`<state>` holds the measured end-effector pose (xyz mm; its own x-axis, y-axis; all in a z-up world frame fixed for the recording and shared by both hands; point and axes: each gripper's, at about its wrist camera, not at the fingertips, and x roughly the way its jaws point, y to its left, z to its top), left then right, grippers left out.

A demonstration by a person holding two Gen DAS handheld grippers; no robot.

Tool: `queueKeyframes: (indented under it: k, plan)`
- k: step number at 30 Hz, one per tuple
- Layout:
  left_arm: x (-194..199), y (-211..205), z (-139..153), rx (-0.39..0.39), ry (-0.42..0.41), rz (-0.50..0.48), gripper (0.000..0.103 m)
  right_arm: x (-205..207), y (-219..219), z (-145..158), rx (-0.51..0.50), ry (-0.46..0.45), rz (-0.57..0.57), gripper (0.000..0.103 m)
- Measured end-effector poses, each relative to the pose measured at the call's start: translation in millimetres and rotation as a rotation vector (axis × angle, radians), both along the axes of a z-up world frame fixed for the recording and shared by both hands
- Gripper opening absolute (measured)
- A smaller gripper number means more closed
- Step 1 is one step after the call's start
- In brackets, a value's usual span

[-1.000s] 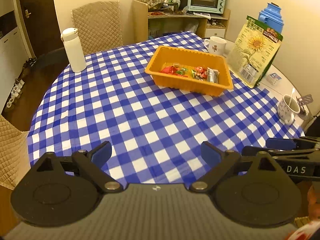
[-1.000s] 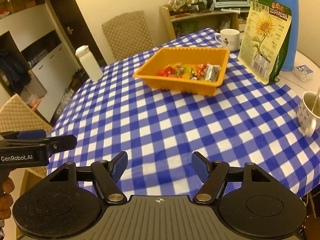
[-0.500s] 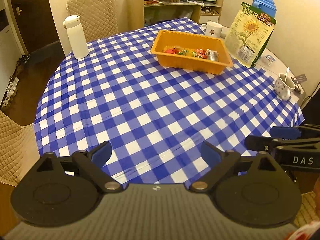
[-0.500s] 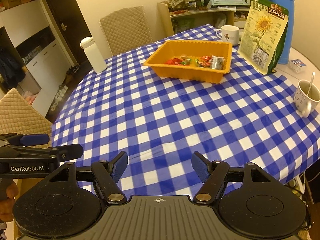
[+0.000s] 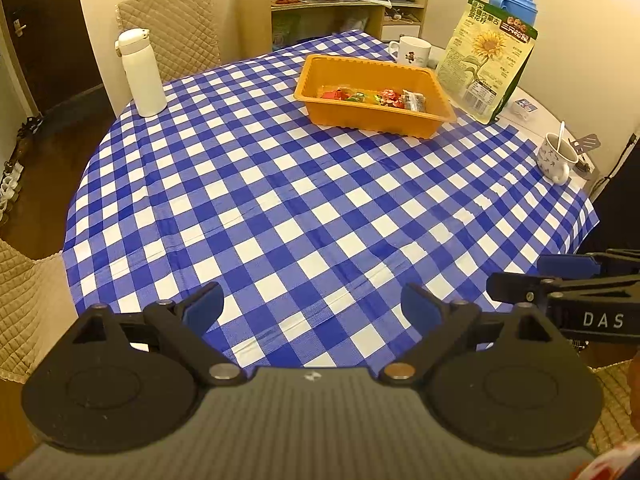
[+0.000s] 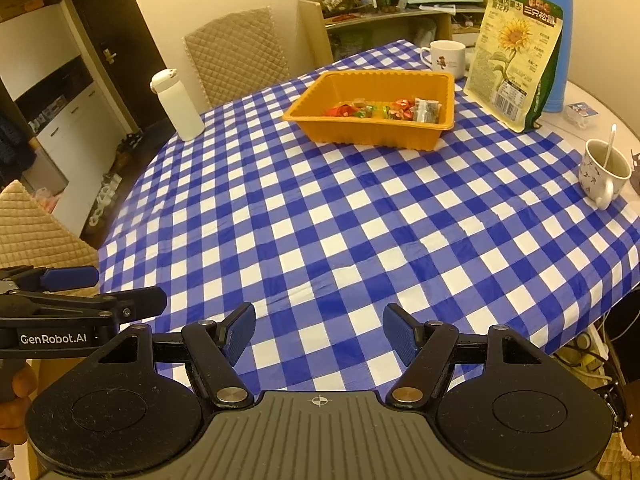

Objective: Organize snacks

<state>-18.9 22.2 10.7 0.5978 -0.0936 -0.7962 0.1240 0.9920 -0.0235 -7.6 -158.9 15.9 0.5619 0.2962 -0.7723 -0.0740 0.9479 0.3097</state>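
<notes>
An orange tray (image 5: 416, 74) (image 6: 450, 94) stands on the far side of the blue checked table, with several wrapped snacks (image 5: 376, 98) (image 6: 384, 110) lying in a row inside it. A tall sunflower-seed bag (image 5: 486, 60) (image 6: 514, 68) stands upright just right of the tray. My left gripper (image 5: 312, 306) hangs open over the table's near edge with nothing between its fingers. Beside it, my right gripper (image 6: 320, 338) is open and empty too, also far back from the tray. Each gripper shows at the side of the other's view.
A white flask (image 5: 142, 74) (image 6: 178, 106) stands at the far left of the table. A white mug (image 6: 446, 56) sits behind the tray, a cup with a spoon (image 6: 604, 170) at the right edge, a blue thermos (image 6: 554, 36) behind the bag. Padded chairs (image 6: 236, 58) surround the table.
Both grippers have drawn back from the tray toward the table's near edge, so the tray looks smaller and farther. Their jaws kept the same opening.
</notes>
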Motion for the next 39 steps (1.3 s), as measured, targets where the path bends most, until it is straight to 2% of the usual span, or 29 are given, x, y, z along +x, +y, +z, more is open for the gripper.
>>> queueKeyframes:
  k: [39]
  plan:
    - [3.3,8.1,3.7,-0.011,-0.008,0.000,0.095,3.4,9.5,2.7,-0.008,-0.005,0.004,0.071]
